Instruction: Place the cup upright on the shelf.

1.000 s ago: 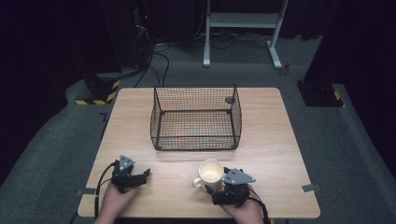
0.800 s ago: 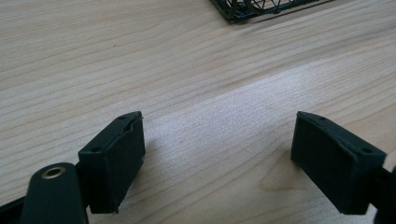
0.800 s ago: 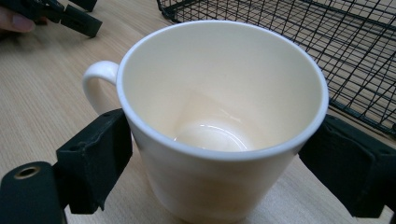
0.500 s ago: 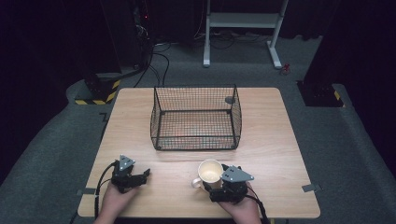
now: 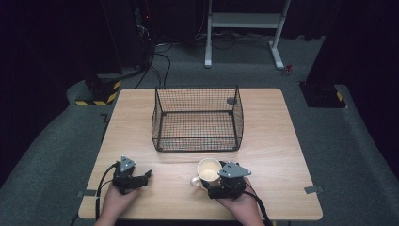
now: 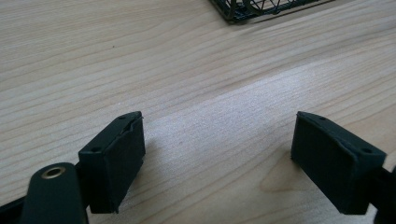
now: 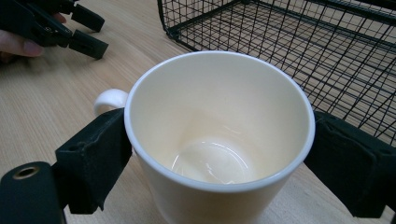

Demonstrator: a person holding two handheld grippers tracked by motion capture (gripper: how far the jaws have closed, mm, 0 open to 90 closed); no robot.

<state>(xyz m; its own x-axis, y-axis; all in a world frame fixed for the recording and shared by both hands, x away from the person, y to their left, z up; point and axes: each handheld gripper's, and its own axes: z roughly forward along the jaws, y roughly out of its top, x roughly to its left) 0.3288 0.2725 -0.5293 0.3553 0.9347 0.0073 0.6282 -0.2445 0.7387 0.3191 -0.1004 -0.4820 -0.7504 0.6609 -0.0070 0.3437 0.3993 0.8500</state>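
No text, label, brand, number or sign can be read on anything pictured in these views.

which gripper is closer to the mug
Right. The right gripper has its jaws on either side of the mug, pressed against its walls. The left gripper sits apart from it toward the table's left, jaws open over bare wood.

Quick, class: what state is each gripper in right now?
Left gripper: open, holding nothing.
Right gripper: jaws closed on the cream mug.
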